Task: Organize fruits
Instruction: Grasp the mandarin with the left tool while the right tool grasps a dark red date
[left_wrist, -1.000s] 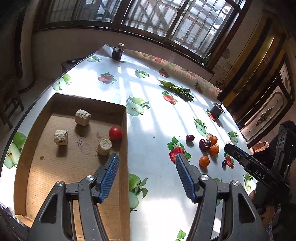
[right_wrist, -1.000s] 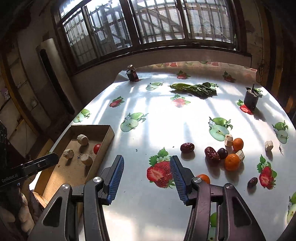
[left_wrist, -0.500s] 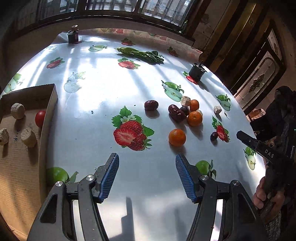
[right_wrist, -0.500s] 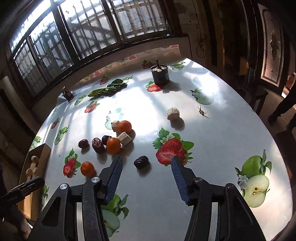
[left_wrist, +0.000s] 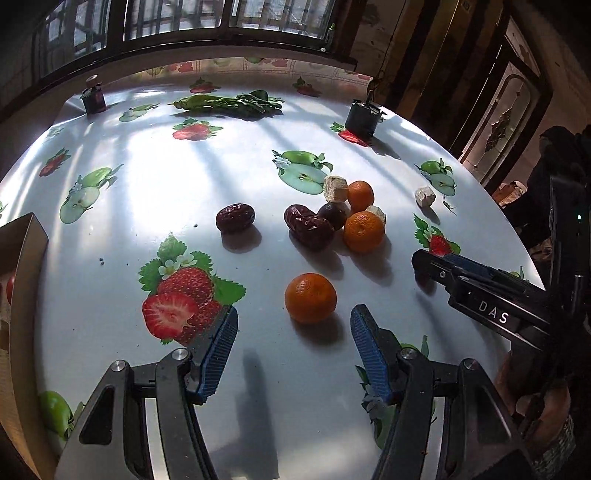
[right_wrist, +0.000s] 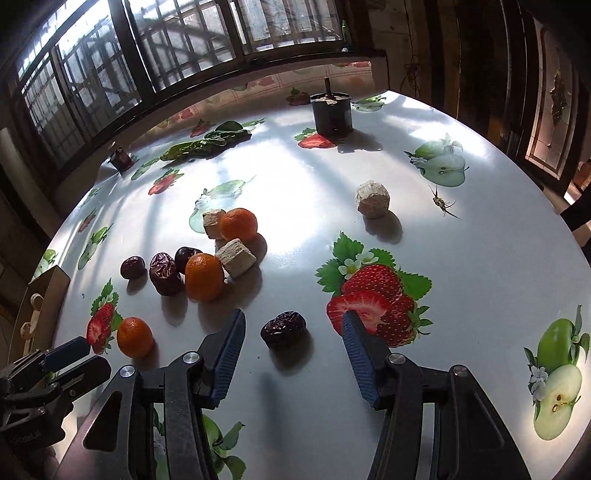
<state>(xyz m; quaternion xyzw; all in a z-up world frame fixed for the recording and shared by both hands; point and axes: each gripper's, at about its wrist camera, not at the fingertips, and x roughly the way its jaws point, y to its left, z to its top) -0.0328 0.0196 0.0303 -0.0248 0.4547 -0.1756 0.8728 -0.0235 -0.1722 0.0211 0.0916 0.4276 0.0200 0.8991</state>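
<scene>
My left gripper (left_wrist: 293, 325) is open, low over the table, with a lone mandarin (left_wrist: 310, 298) just ahead between its fingers. My right gripper (right_wrist: 293, 328) is open around a dark red date (right_wrist: 283, 329) lying on the table. A cluster sits beyond: two mandarins (left_wrist: 364, 231), two dates (left_wrist: 308, 226), a dark round fruit and pale blocks (left_wrist: 335, 183). Another date (left_wrist: 235, 217) lies apart to the left. The right gripper also shows in the left wrist view (left_wrist: 436, 266), and the left gripper in the right wrist view (right_wrist: 74, 356).
A cardboard box (left_wrist: 26, 236) stands at the table's left edge, holding pale blocks and a red fruit. A dark pot (right_wrist: 331, 113), leafy greens (left_wrist: 229, 102) and a small jar (left_wrist: 93, 96) stand at the back. A lone pale block (right_wrist: 373, 199) lies right.
Both grippers moved forward and down toward the fruit. The left one closed in on the lone mandarin; the right one came around the single date. Jaws stayed open.
</scene>
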